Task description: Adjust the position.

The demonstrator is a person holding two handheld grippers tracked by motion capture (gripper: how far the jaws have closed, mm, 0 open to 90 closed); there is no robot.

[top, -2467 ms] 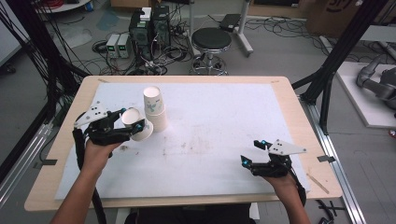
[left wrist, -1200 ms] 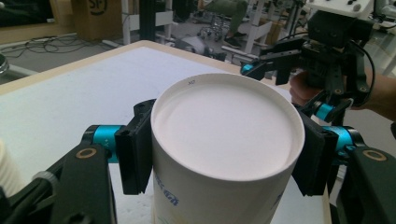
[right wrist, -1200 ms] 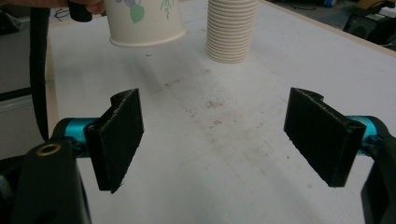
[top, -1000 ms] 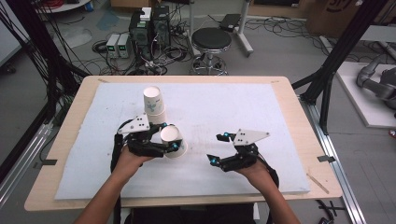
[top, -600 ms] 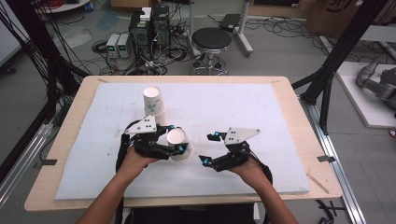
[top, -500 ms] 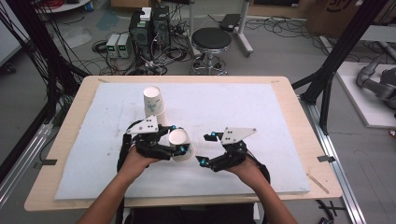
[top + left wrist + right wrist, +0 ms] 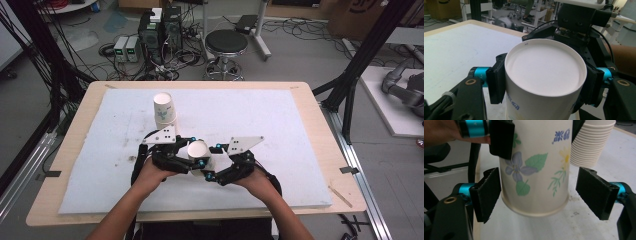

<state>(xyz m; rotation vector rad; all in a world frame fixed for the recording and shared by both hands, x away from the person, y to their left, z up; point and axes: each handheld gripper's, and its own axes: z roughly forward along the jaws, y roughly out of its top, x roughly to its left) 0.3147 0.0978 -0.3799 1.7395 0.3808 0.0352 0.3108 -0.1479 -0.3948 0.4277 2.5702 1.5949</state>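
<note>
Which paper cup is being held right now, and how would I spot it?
Look at the white mat on the wooden table, near its front edge where the two hands meet. The held cup sits upside down between the left gripper's fingers. Unlike the cup stack standing farther back, it is single and lifted off the mat.

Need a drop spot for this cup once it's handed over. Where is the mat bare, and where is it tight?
The white mat is bare right of the cup stack out to its right edge, and along its left side below the stack. It is crowded at front centre, where the left claw holds the inverted paper cup and the open right claw brackets it.
</note>
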